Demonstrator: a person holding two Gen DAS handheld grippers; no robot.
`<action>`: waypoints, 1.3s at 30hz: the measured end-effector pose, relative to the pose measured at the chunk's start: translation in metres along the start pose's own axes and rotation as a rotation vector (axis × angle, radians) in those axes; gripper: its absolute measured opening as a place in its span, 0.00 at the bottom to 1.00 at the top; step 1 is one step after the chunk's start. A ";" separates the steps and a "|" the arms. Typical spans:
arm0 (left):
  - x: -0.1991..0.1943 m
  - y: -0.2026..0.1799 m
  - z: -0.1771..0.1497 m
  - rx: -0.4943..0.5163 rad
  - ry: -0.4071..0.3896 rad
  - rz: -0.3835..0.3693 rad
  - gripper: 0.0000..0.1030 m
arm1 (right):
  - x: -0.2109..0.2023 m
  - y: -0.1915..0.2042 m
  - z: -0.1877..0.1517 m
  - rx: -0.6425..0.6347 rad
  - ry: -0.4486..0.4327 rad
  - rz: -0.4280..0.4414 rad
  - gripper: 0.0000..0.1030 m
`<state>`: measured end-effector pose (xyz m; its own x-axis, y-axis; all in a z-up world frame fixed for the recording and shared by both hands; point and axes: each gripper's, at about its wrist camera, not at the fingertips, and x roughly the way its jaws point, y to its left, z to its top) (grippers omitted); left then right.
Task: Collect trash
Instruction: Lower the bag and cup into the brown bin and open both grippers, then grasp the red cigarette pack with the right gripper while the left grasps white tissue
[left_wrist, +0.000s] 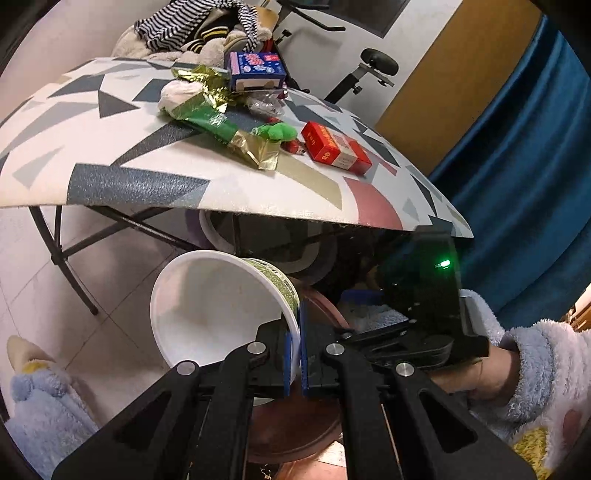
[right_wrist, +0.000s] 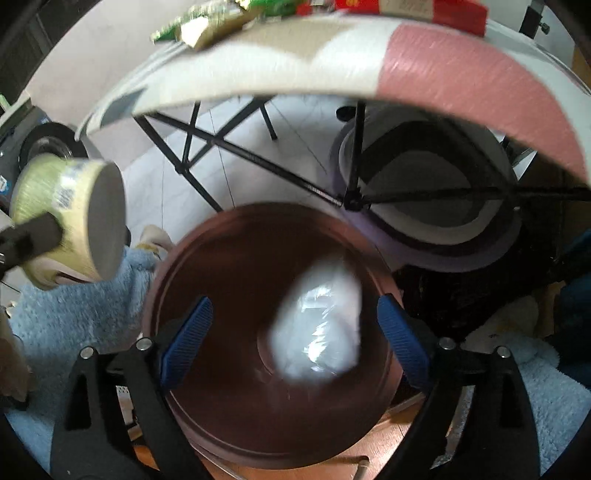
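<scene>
Left hand-held gripper (left_wrist: 294, 354) pinches cup (left_wrist: 218, 306) rim, cup tilted beside bin (right_wrist: 273, 332). Right hand-held gripper (right_wrist: 291, 339) spread wide over bin; crumpled bag (right_wrist: 317, 325) between jaws, untouched. Risk: thin rim grip slips, cup drops outside bin. More trash waits on bench (left_wrist: 147, 184).

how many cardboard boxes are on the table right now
2. A red box lies near the table's right edge; a blue box stands at the far side behind the gold wrappers. The clutter may hide others.
</scene>
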<state>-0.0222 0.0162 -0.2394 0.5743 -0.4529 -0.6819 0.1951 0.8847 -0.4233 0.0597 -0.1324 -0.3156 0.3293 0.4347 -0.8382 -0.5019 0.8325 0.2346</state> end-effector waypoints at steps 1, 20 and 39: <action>0.000 0.001 0.000 -0.003 0.002 0.000 0.04 | -0.005 -0.001 0.000 0.003 -0.017 -0.003 0.87; 0.044 -0.007 -0.010 0.056 0.185 0.026 0.08 | -0.106 -0.003 0.012 -0.007 -0.394 -0.103 0.92; 0.025 0.001 -0.004 0.019 0.094 0.165 0.73 | -0.107 -0.016 0.009 0.043 -0.409 -0.125 0.92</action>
<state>-0.0109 0.0052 -0.2588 0.5231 -0.3092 -0.7942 0.1202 0.9493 -0.2905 0.0395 -0.1889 -0.2247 0.6802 0.4224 -0.5991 -0.4068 0.8974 0.1707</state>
